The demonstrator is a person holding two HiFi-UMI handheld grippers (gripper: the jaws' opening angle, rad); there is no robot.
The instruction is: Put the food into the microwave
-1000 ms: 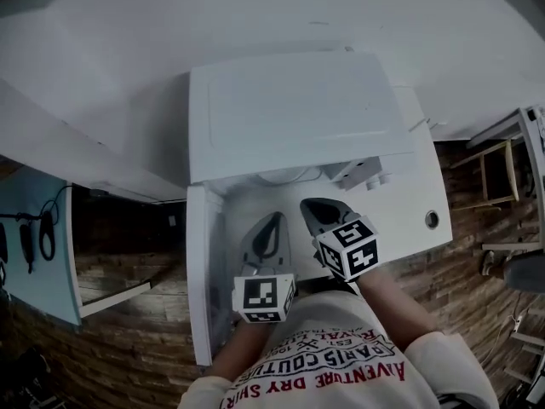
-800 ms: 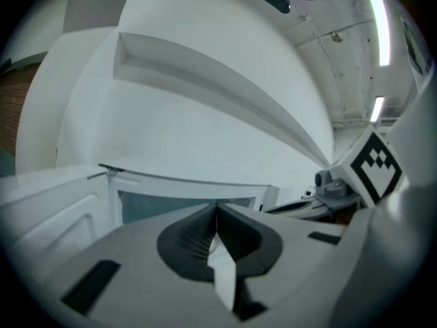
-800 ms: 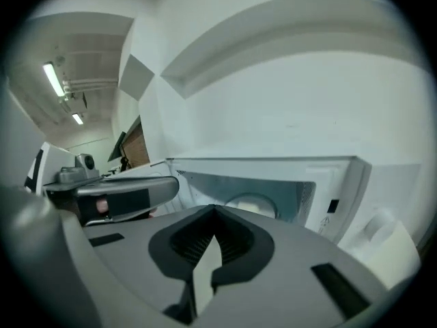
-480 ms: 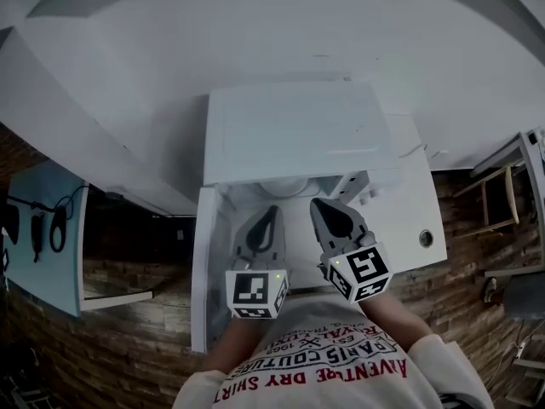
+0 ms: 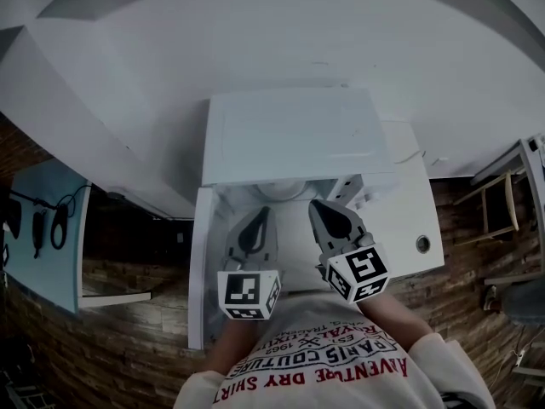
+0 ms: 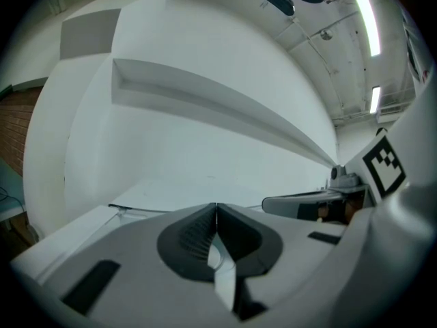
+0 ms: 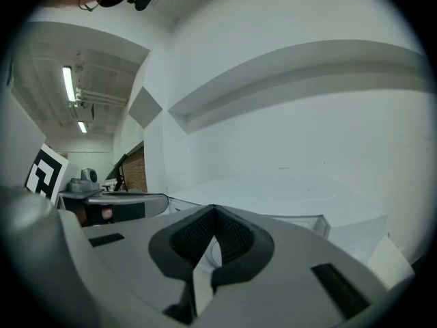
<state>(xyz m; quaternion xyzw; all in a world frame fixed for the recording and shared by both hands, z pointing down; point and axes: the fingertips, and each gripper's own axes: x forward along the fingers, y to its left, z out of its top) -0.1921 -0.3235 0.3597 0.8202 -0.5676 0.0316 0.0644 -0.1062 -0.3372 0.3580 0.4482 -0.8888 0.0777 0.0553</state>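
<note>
Lifting since a second ago: left gripper and right gripper, both closed on nothing | microwave just ahead | judged: no food in hand.

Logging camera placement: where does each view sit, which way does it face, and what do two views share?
Head view: on the person's head, looking steeply down at the white microwave on its table; shirt, left gripper and right gripper show.
Left gripper view: on the left gripper, facing along its shut, empty jaws toward a white wall ledge; right gripper at right.
Right gripper view: on the right gripper, jaws shut and empty, facing that ledge; left gripper at left.
Shared: both gripper views show the ledge.
</note>
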